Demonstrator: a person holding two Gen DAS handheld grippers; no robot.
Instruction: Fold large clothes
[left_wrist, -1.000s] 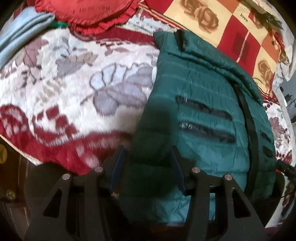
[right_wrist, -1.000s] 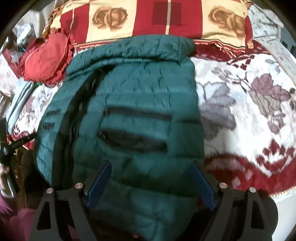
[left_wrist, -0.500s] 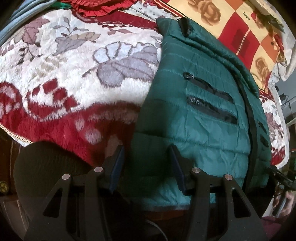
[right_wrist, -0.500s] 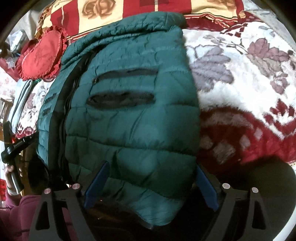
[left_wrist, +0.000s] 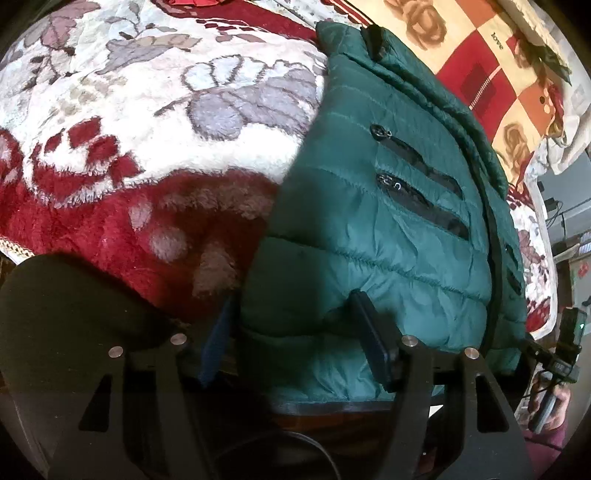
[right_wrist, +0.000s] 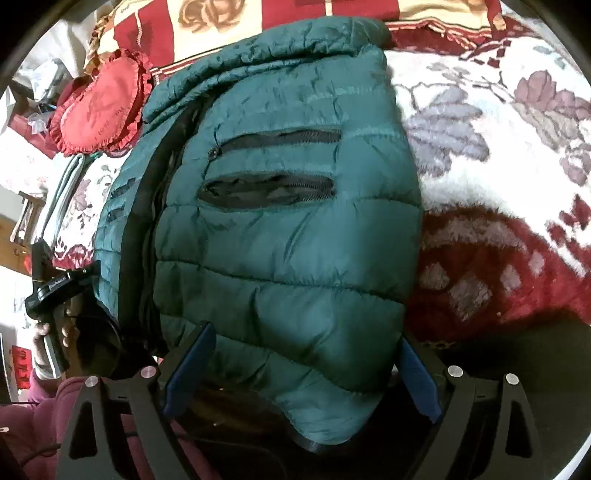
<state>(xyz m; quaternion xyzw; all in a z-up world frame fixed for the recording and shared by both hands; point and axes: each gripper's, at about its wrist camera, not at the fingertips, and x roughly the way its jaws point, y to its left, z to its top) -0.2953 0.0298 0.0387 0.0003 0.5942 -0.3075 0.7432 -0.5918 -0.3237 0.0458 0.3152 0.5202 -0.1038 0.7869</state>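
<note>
Both tongs, left (left_wrist: 295, 332) and right (right_wrist: 306, 365), are gaping wide around the green jacket's (right_wrist: 280, 229) near hem, lying on the flowered blanket (right_wrist: 498, 155) with a red cushion (right_wrist: 99, 107) far left.

Bed w/ floral red-white blanket (left_wrist: 140, 122), green jacket (right_wrist: 280, 221) flat on it, near edge, red cushion (right_wrist: 99, 107) far left, checked pillow (left_wrist: 484, 70) at far end

The left gripper (left_wrist: 295, 339) is showing a black frame with triangular cut-outs, round silver screws and dark blue finger pads (left_wrist: 216, 343). The right gripper (right_wrist: 301, 373) is wearing the same black frame, silver screws and brighter blue pads (right_wrist: 417, 380). At the left of the right wrist view, a bare-skinned hand (right_wrist: 50, 338) is showing above a maroon sleeve (right_wrist: 40, 413), with a thin black cable running nearby.
</note>
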